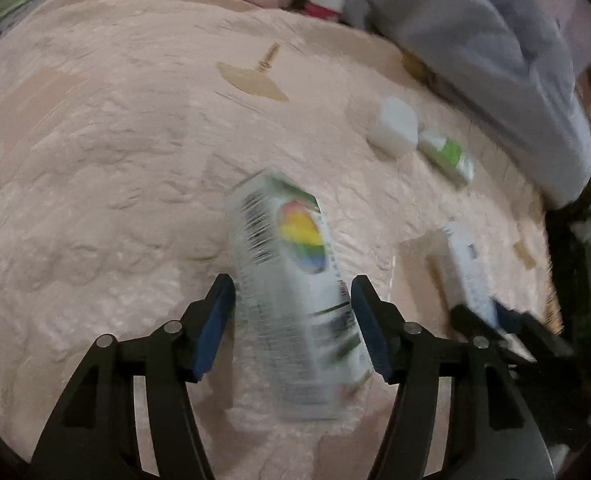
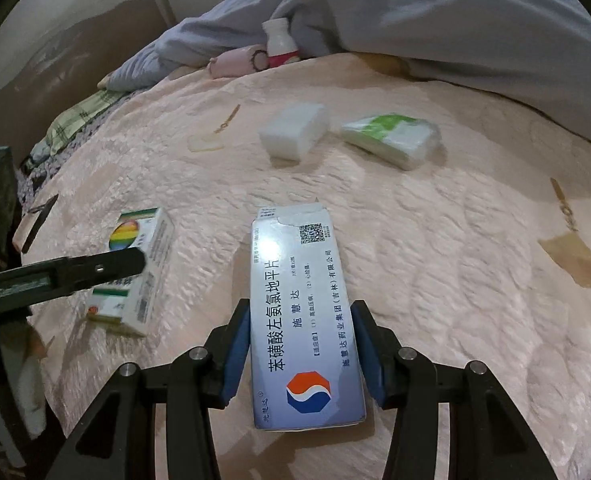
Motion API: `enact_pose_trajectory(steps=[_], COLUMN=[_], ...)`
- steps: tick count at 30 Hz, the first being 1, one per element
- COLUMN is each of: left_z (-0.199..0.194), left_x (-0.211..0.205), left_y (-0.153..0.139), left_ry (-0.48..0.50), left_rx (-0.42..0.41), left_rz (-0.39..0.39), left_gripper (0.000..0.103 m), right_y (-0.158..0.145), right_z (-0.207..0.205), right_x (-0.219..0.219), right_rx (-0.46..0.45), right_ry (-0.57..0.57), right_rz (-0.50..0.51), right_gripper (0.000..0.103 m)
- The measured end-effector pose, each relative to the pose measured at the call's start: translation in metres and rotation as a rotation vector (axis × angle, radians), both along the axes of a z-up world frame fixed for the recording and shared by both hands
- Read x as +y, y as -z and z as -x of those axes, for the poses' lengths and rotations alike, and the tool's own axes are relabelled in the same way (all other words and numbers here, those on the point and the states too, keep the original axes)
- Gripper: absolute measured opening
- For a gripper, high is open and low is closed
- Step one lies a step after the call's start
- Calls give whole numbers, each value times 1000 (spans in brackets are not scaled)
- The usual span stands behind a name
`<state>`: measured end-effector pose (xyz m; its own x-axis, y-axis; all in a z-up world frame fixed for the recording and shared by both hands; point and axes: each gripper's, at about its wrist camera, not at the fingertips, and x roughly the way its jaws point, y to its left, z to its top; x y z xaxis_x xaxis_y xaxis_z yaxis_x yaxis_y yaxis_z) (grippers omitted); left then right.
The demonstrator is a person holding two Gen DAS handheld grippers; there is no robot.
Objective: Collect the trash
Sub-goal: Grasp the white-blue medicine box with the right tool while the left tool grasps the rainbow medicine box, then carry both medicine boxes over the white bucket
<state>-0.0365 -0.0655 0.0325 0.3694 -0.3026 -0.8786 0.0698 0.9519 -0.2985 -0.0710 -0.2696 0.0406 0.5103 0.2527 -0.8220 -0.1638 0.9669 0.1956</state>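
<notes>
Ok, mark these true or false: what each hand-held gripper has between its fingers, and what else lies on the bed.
1. The right hand-held gripper has the blue and white box between its fingers. True.
2. The left hand-held gripper straddles the white foam block. False: it straddles the rainbow box.
3. A green and white tissue pack lies beside the foam block. True.
4. The bed has a dark green cover. False: it is pale pink.

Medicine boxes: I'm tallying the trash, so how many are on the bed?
2. The blue-and-white box lies between the right gripper's fingers; the rainbow-logo box lies at the left gripper. The duvet may hide more.
</notes>
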Motion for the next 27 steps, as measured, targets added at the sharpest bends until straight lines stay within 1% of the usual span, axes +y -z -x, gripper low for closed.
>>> enact_pose_trajectory(steps=[2, 3, 4, 5, 6, 8, 10, 15, 19, 27], left_z=[2, 3, 5, 6, 7, 11, 18, 37, 55, 83], left_x=[-9, -13, -15, -16, -17, -20, -28, -62, -97, -163], left_y=[1, 0, -1, -1, -2, -8, -15, -33, -46, -56], left_ry=[34, 52, 69, 78, 83, 100, 124, 200, 272, 395], left_rx=[-18, -29, -33, -35, -31, -27, -52, -89, -113, -136], left_rz=[-69, -78, -71, -63, -58, -28, -18, 10, 24, 39], left_gripper=[59, 59, 53, 44, 26, 26, 26, 26, 26, 26], right_y=[-2, -3, -4, -5, -6, -10, -13, -25, -35, -47], right_z=[5, 7, 10, 15, 18, 26, 35, 57, 77, 118], right_x=[-6, -8, -10, -12, -14, -20, -28, -53, -76, -129], right_rx=[-3, -6, -9, -17, -22, -32, -44, -69, -83, -100], right_ry=[14, 19, 21, 24, 27, 38, 54, 99, 145, 255], right_rz=[-3, -1, 3, 10, 14, 9, -2, -19, -19, -11], right_gripper=[47, 47, 47, 47, 47, 47, 47, 47, 47, 47])
